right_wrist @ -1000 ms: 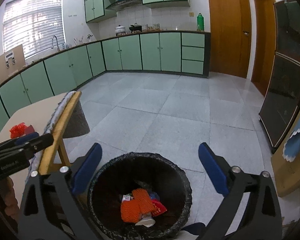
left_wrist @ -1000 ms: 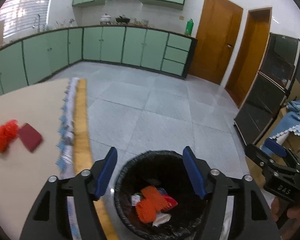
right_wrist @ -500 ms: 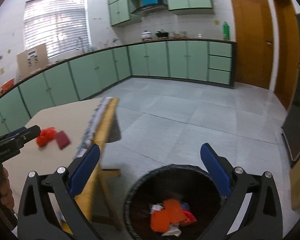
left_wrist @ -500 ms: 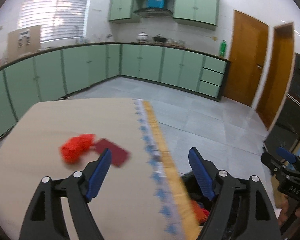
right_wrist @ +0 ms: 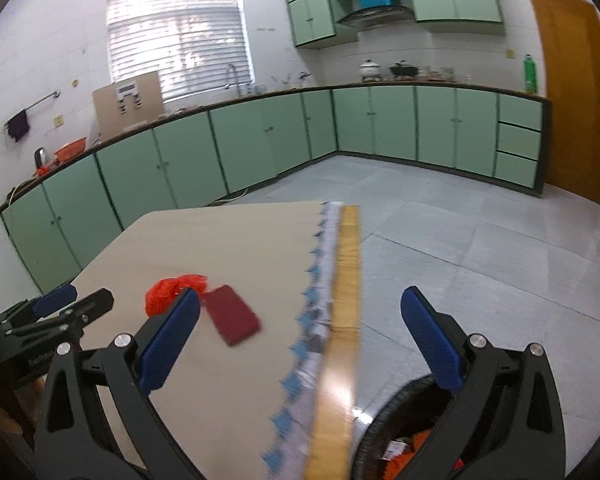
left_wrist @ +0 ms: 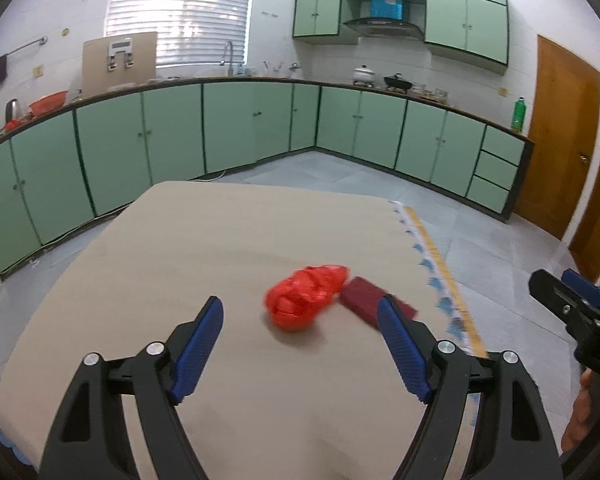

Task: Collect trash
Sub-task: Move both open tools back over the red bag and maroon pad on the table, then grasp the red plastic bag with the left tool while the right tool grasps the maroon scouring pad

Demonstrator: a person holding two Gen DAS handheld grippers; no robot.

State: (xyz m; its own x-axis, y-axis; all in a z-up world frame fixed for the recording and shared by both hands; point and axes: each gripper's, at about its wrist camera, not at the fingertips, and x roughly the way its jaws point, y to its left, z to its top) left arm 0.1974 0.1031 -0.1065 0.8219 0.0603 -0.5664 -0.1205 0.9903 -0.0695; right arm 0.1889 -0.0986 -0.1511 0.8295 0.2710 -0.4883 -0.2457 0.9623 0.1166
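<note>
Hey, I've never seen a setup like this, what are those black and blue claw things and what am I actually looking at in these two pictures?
No robot here: a person holds a handheld gripper in each hand, and each carries a wide-angle camera looking along its blue-padded jaws. One picture comes from the left gripper, the other from the right gripper; each also catches the other at its edge. Both stand open and hold nothing. They face a table under a beige cloth in a green kitchen. On it lie a crumpled red bag and, right beside it, a flat dark red packet. Beside the table on the floor, a black bin already holds some trash.
</note>
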